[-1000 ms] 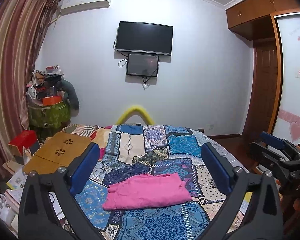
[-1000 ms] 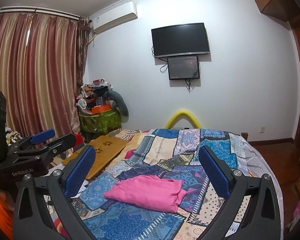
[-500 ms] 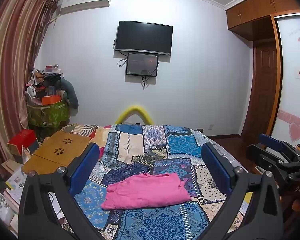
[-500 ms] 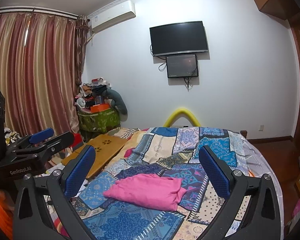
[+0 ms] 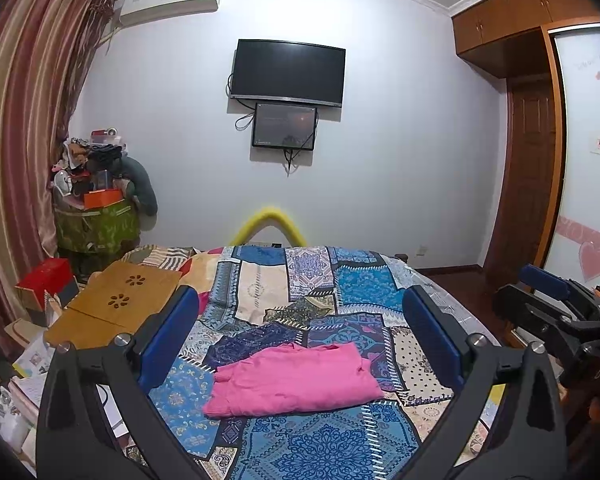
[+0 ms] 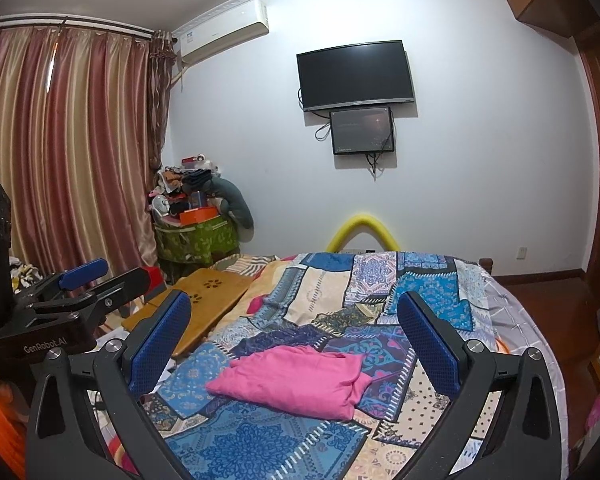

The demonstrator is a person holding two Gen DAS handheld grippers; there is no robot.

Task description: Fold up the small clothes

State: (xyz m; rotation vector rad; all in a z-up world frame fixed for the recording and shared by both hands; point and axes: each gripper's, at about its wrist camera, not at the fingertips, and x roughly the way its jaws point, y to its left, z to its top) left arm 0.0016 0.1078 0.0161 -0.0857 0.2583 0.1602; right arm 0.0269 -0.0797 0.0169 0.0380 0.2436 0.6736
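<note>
"GenRobot.AI" on left gripper [image 6: 80, 280]; "DAS" on right gripper [image 5: 548, 292]

One pink garment [image 5: 296, 380], two wall screens [image 5: 287, 70], two hand-held grippers [image 5: 300, 320], one wooden tray [image 5: 116, 308].

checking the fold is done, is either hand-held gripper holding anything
Nothing is held. Both the left hand-held gripper and the right are open above the bed, apart from the pink garment.

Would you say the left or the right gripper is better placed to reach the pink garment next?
Neither clearly: left gripper and right gripper are both open, above the pink garment, which is centred between each one's fingers.
</note>
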